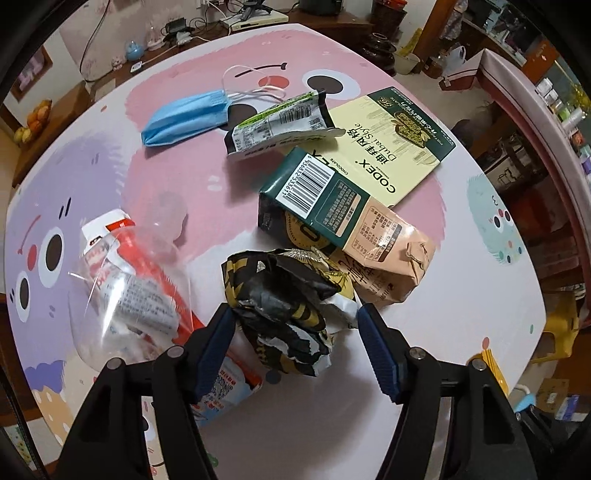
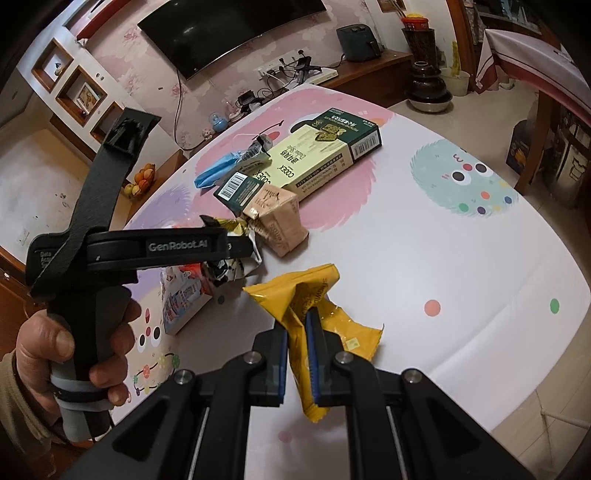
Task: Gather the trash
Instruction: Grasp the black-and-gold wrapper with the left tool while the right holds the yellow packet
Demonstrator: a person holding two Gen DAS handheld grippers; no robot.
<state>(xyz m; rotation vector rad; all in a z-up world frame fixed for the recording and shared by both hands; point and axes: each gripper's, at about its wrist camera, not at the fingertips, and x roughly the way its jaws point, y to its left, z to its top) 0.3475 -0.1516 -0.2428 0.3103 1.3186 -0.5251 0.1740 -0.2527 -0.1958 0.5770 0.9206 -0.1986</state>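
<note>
Trash lies on the cartoon-print table [image 1: 461,258]. My left gripper [image 1: 295,317] is open, its blue pads either side of a crumpled black and gold wrapper [image 1: 284,302]. Beyond it lie a green and tan carton [image 1: 343,218], a flat CODEX chocolate box [image 1: 391,140], a black and white snack wrapper [image 1: 280,125] and a blue face mask [image 1: 184,122]. A clear bag with red print [image 1: 129,280] lies to the left. My right gripper [image 2: 295,332] is shut on a yellow wrapper [image 2: 310,295] above the table. The left gripper's handle [image 2: 99,266] shows in the right wrist view.
A small light-blue printed pack [image 2: 184,295] lies near the table's front left. A TV [image 2: 236,29], cables and a low shelf stand behind the table [image 2: 461,258]. A fruit bowl [image 2: 142,181] sits to the left. Chairs and cluttered shelves stand to the right.
</note>
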